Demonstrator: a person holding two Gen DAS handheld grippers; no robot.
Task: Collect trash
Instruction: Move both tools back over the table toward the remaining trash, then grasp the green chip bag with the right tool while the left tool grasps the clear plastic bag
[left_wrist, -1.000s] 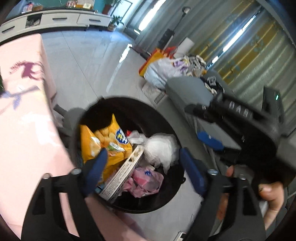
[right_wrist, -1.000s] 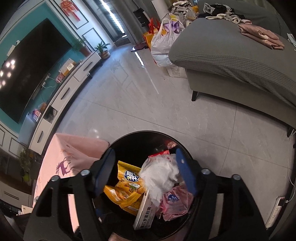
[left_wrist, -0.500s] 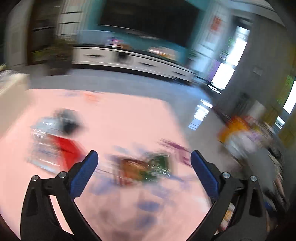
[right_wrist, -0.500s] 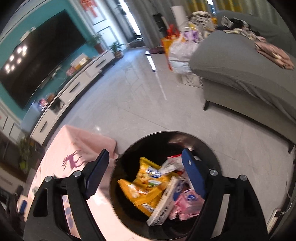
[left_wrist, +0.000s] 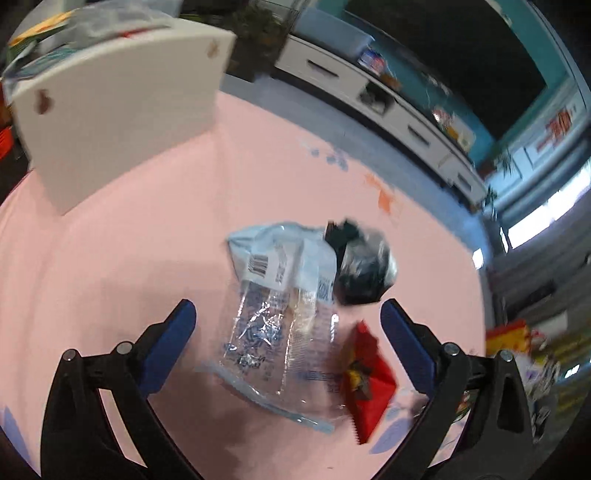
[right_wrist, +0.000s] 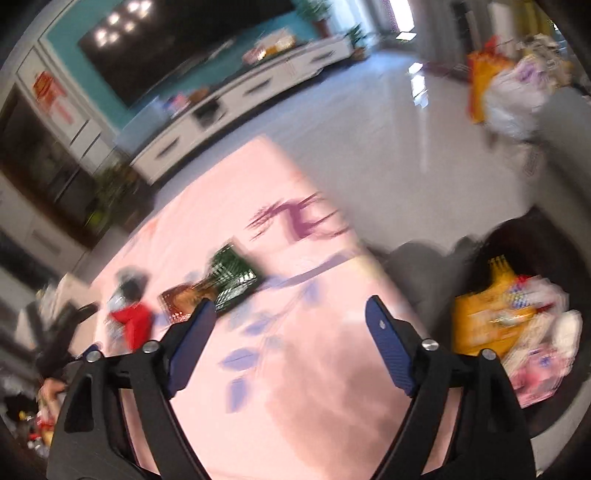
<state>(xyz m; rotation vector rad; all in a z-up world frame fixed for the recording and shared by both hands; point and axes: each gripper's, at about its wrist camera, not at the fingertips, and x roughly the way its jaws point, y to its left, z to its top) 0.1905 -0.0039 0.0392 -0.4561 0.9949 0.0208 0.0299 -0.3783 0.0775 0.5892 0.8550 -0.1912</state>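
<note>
Left claw (left_wrist: 288, 332) wide, empty, over clear plastic wrapper (left_wrist: 273, 332) between fingers; red packet (left_wrist: 365, 376) right. Right claw (right_wrist: 291, 332) wide, empty, over counter (right_wrist: 314, 387)

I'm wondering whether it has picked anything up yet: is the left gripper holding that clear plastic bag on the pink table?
No, the left gripper is open and empty, with the clear plastic bag lying flat on the pink tablecloth beneath it.
</note>
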